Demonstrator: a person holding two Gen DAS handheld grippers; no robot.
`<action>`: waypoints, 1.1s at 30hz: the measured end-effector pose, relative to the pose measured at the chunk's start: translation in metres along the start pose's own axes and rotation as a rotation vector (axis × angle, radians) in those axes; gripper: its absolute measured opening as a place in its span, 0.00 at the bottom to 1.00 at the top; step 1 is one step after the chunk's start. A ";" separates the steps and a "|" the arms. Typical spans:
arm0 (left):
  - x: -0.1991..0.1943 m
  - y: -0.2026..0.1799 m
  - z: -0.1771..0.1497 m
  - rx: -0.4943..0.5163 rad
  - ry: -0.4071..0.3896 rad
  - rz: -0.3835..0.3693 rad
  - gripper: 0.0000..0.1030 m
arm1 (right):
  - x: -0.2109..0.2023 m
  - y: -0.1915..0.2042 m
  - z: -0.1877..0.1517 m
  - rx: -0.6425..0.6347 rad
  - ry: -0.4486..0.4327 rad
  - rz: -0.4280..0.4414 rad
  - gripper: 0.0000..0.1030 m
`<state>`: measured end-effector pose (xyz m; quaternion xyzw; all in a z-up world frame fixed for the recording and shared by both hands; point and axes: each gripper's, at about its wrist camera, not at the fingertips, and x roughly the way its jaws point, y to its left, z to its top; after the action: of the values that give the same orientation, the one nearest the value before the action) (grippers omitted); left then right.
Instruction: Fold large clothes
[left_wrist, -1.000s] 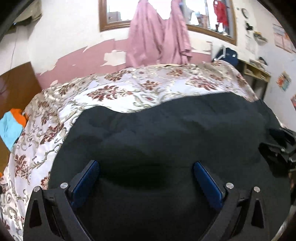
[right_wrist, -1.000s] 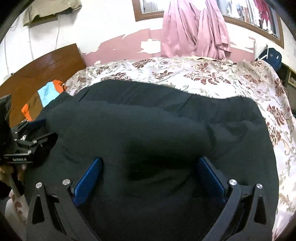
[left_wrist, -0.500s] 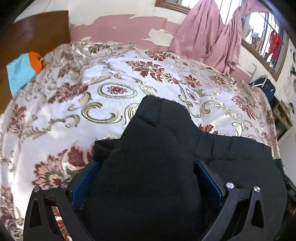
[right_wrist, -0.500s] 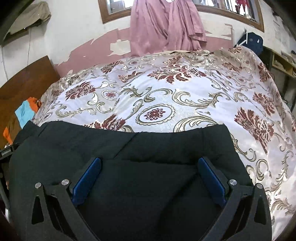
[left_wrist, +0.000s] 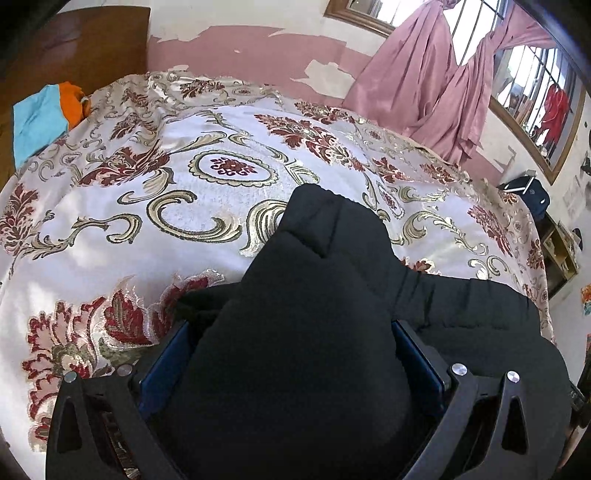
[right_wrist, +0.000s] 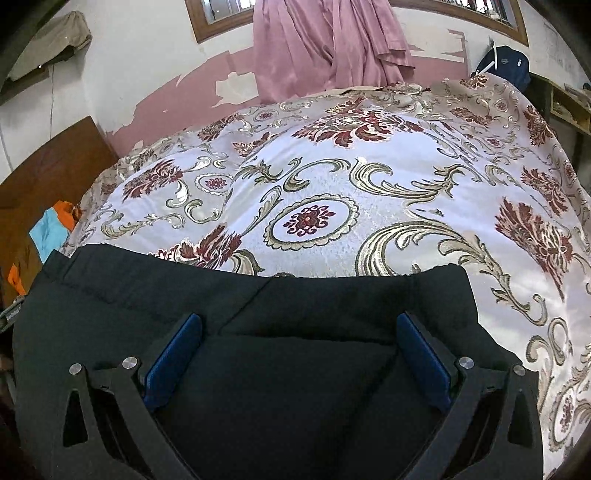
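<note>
Black garment (right_wrist: 295, 387) is laid on floral bedspread (right_wrist: 332, 192), near edge. L gripper (left_wrist: 291, 354) jaws are seen apart w/ a bunched fold between them; R gripper (right_wrist: 299, 354) jaws apart, held over flat cloth

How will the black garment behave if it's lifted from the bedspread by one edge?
The black garment is probably floppy: it bunches into a hump between the left tool fingers. It looks thick, so likely fairly heavy, and may slide on the shiny bedspread.
</note>
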<state>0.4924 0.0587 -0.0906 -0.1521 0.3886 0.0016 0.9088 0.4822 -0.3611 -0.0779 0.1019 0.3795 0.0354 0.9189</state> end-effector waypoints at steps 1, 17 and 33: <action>0.001 0.001 -0.001 -0.002 -0.003 -0.001 1.00 | 0.001 0.000 0.000 0.002 -0.002 0.002 0.99; 0.003 -0.001 -0.002 0.004 -0.023 0.005 1.00 | 0.006 -0.001 -0.002 0.008 -0.003 0.007 0.99; -0.023 0.014 -0.004 -0.038 -0.097 -0.086 1.00 | -0.064 0.006 -0.026 -0.018 -0.280 -0.080 0.99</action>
<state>0.4717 0.0742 -0.0804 -0.1855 0.3372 -0.0226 0.9227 0.4187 -0.3604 -0.0502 0.0824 0.2508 -0.0126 0.9644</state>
